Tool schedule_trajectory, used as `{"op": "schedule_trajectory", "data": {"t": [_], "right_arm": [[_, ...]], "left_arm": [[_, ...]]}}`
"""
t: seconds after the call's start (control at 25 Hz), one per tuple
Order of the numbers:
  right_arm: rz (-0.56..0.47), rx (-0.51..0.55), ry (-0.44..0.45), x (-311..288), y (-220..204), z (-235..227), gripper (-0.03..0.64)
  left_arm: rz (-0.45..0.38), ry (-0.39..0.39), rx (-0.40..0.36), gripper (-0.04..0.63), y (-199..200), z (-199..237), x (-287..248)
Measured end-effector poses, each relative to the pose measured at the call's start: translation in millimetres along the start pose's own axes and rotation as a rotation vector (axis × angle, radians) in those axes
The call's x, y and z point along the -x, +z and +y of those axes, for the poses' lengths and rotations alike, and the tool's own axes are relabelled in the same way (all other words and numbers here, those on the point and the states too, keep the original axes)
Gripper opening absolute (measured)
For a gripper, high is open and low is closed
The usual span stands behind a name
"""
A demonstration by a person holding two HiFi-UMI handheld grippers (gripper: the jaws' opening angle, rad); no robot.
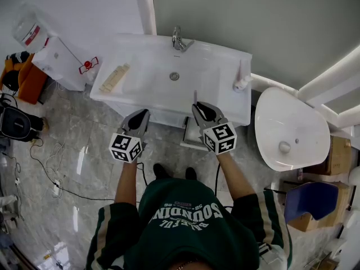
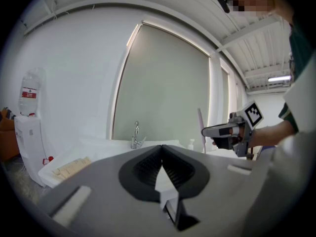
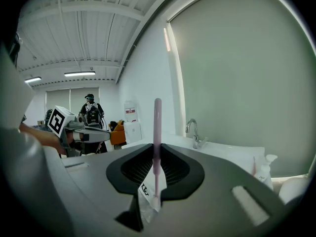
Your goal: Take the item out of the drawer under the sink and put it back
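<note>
Right tongs (image 3: pixel 157 149) clamp pink toothbrush (image 3: pixel 157 122), long axis upright (wrapped end down); left tongs (image 2: pixel 161 149) closed, empty.

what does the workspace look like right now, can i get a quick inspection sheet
surface: white sink counter, faucet at the back
job's things: pink stick upright in the right gripper; drawer under the sink looks pulled out
clutter: beige slatted piece on the counter's left, pump bottle on its right
grippers: left gripper fingers together, nothing held; right shut on the stick
cables: black cable loose on the floor
surroundings: toilet right, water dispenser left
</note>
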State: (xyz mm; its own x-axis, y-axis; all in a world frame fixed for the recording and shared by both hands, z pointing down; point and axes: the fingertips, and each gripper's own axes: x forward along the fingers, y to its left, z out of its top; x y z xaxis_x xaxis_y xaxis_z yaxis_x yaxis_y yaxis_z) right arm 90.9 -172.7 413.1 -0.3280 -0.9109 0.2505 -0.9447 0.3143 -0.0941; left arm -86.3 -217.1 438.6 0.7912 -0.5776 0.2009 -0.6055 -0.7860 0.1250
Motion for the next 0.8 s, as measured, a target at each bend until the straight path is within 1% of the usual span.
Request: {"op": "schedule_trajectory", "data": {"t": [0.36,0.8], "right_arm": [[0.02,-0.016,0.001,2.3,-10.7,-3.3,0.051],[0.146,-0.085,-0.017,5.7,-77.5,-12.2,0.051]], "left_arm": [[0.021,-0.009,0.019,0.051,-10.2,-5.4,-2.3],[0.093,-0.038,0.07,0.051,-51.0,-21.3,-7.8]]}}
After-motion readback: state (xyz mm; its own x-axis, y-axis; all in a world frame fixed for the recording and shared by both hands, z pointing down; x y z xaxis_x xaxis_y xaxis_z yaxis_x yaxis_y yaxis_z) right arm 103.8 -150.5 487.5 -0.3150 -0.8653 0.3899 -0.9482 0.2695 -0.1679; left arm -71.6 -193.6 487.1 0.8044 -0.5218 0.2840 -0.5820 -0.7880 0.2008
